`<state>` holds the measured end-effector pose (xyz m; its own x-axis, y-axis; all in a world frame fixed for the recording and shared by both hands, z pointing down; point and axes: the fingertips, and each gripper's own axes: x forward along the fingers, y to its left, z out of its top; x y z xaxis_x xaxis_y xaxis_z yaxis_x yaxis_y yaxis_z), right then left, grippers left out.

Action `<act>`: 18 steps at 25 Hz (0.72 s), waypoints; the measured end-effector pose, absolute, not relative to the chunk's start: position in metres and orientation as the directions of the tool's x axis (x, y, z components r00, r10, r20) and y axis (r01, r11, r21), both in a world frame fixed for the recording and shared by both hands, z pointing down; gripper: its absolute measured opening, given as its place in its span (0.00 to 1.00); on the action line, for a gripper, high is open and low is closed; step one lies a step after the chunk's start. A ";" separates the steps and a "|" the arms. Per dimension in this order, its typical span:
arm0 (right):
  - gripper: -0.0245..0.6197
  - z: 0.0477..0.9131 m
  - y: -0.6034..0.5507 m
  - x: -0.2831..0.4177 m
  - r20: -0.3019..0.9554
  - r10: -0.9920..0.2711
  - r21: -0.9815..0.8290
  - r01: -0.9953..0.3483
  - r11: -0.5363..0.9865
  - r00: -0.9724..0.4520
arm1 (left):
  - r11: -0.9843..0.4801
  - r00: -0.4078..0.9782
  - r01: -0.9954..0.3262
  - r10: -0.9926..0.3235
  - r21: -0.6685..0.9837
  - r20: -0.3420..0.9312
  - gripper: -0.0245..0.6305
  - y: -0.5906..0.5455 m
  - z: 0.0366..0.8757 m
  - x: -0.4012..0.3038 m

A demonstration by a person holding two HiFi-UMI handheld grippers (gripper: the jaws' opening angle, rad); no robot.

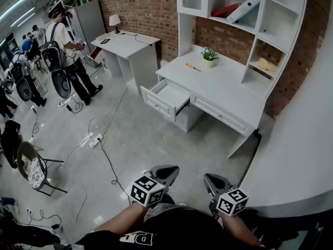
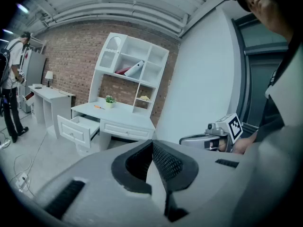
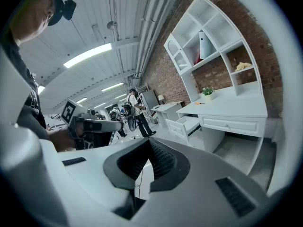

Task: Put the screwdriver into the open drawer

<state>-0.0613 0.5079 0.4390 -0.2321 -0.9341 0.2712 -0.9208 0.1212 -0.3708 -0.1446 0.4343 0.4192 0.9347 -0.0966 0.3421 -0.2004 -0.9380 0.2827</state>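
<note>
An orange-handled screwdriver [image 1: 192, 66] lies on the white desk [image 1: 223, 90] beside a small potted plant [image 1: 209, 57]. It also shows as a small streak in the left gripper view [image 2: 98, 107] and the right gripper view [image 3: 199, 103]. The desk's left drawer [image 1: 167, 99] stands pulled open and looks empty. Both grippers are far from the desk, held close to my body over the floor. My left gripper [image 1: 165, 172] [image 2: 152, 143] is shut with nothing in it. My right gripper [image 1: 212, 181] [image 3: 149, 143] is shut and empty too.
A second white desk [image 1: 130, 46] with a lamp stands left of the drawer. Cables [image 1: 106, 155] trail over the grey floor, and a chair [image 1: 32, 166] stands at the left. Several people stand at the far left. A white curved wall [image 1: 302, 139] runs along my right.
</note>
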 end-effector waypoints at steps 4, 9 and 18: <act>0.04 0.437 0.506 -0.062 0.269 -0.934 -0.365 -0.923 0.125 -0.233 | -0.939 0.936 -0.201 -0.101 0.278 0.337 0.07 0.431 0.416 -0.145; 0.04 0.435 0.501 -0.060 0.272 -0.935 -0.366 -0.923 0.119 -0.229 | -0.940 0.936 -0.200 -0.099 0.278 0.338 0.07 0.426 0.415 -0.143; 0.05 0.437 0.499 -0.048 0.265 -0.940 -0.381 -0.919 0.104 -0.217 | -0.943 0.940 -0.183 -0.085 0.276 0.330 0.07 0.423 0.413 -0.127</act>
